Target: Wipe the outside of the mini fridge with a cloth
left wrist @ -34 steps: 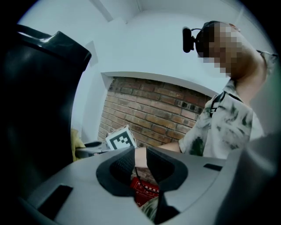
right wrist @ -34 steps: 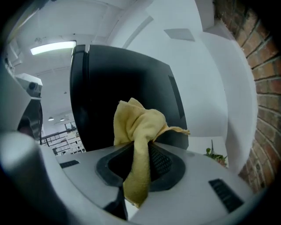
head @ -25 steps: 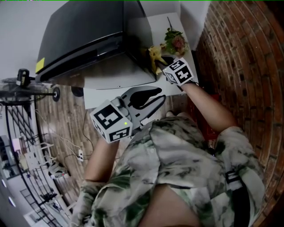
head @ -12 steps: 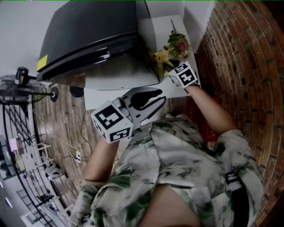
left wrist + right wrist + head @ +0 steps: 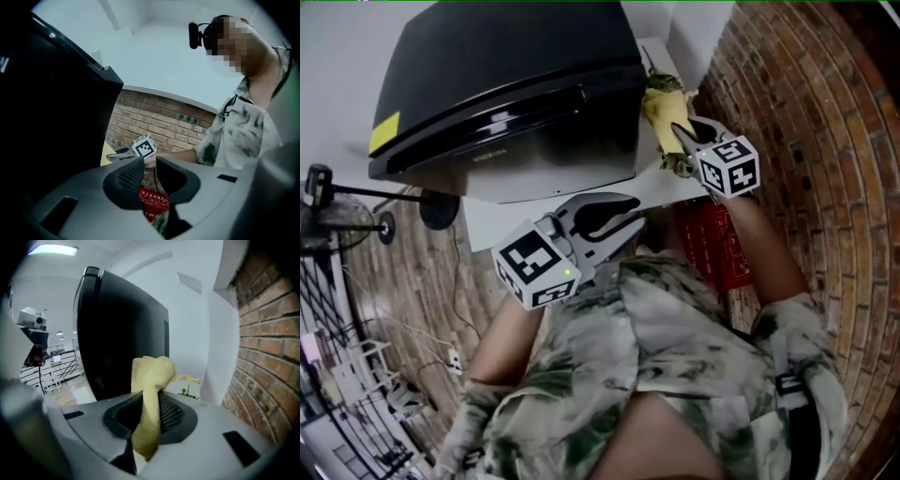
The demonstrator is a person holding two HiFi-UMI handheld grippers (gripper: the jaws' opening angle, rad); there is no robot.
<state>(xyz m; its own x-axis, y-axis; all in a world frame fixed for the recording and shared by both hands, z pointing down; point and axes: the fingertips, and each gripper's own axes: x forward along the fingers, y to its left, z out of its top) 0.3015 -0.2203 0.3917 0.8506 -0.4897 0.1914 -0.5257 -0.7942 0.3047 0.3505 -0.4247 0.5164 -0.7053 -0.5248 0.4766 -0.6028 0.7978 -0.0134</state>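
Observation:
The black mini fridge [image 5: 506, 84] fills the top of the head view, with its dark side showing in the right gripper view [image 5: 117, 333]. My right gripper [image 5: 682, 141] is shut on a yellow cloth [image 5: 664, 111] beside the fridge's right front corner. That cloth [image 5: 150, 376] bunches up between the right gripper's [image 5: 152, 390] fingers and hangs down below them. The left gripper [image 5: 633, 204] hovers lower, in front of the fridge, jaws nearly together with nothing between them. From the left gripper [image 5: 150, 161] I see the fridge [image 5: 47, 117] at left.
A brick wall [image 5: 806, 141] runs close along the right. The fridge stands on a white stand [image 5: 654, 183]. A small plant [image 5: 661, 82] sits behind the cloth. A red box [image 5: 712, 244] lies below the right arm. A fan stand [image 5: 337, 192] is at left.
My right gripper has carried the yellow cloth up and right, closer to the fridge's right corner. The left gripper has stayed where it was.

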